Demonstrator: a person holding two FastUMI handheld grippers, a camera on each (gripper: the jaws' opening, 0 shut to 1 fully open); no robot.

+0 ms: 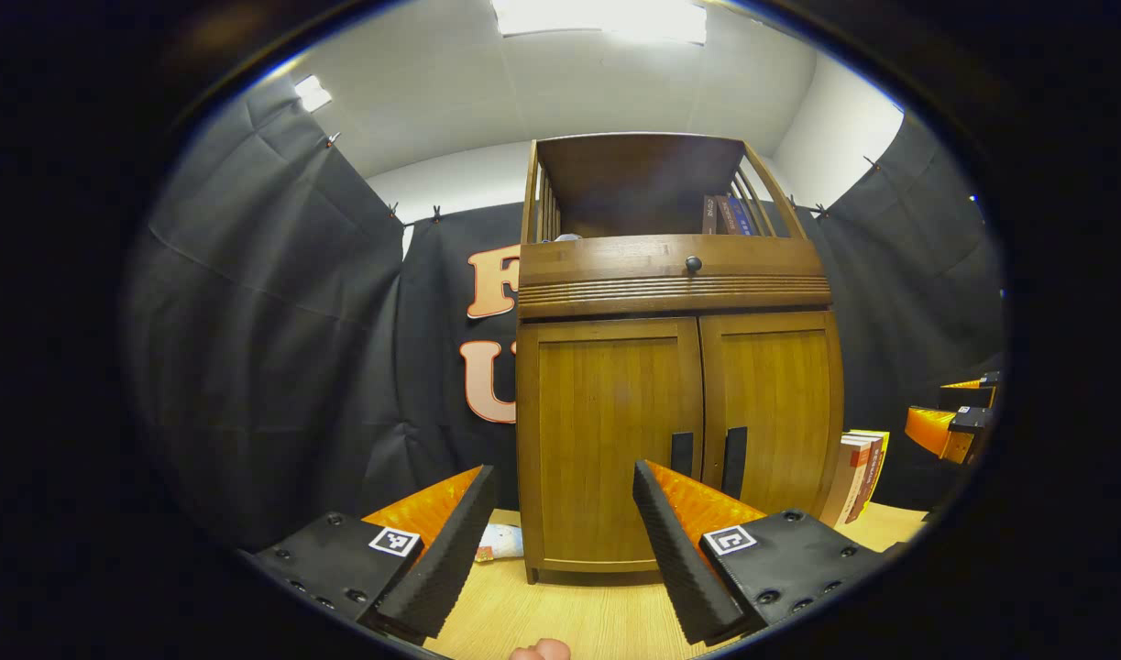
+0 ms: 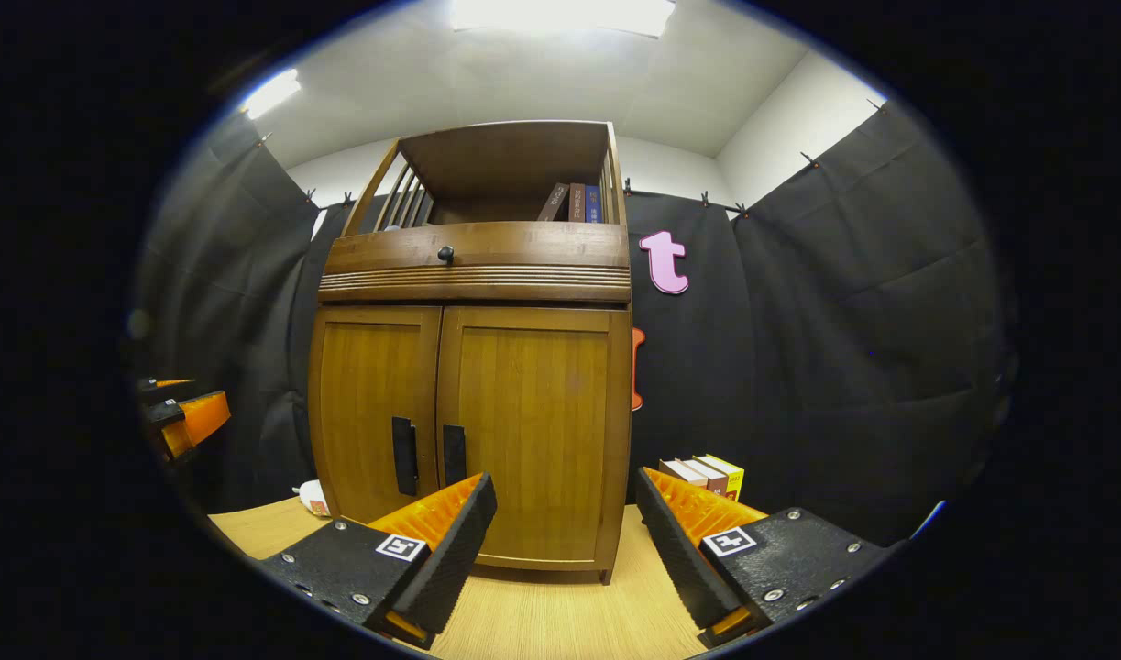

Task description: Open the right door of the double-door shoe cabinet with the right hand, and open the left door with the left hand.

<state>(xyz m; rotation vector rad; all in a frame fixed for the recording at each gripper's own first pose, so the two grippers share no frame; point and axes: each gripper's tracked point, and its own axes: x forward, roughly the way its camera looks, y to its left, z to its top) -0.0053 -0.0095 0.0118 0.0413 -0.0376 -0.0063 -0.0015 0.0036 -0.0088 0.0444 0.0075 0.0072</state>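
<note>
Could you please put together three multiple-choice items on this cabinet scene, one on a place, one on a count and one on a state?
1. Where do the books beside the shoe cabinet stand?
A. on the table right of it
B. on its roof
C. on the floor

2. How many dark vertical handles sit on the double doors?
A. one
B. two
C. four

3. What state are the two doors in?
A. both open
B. right open only
C. both shut

Key:
1 A: the books stand on the table by the cabinet's right side.
2 B: left handle and right handle flank the centre seam.
3 C: left door and right door lie flush; the left gripper and right gripper are open, apart from them.
</note>
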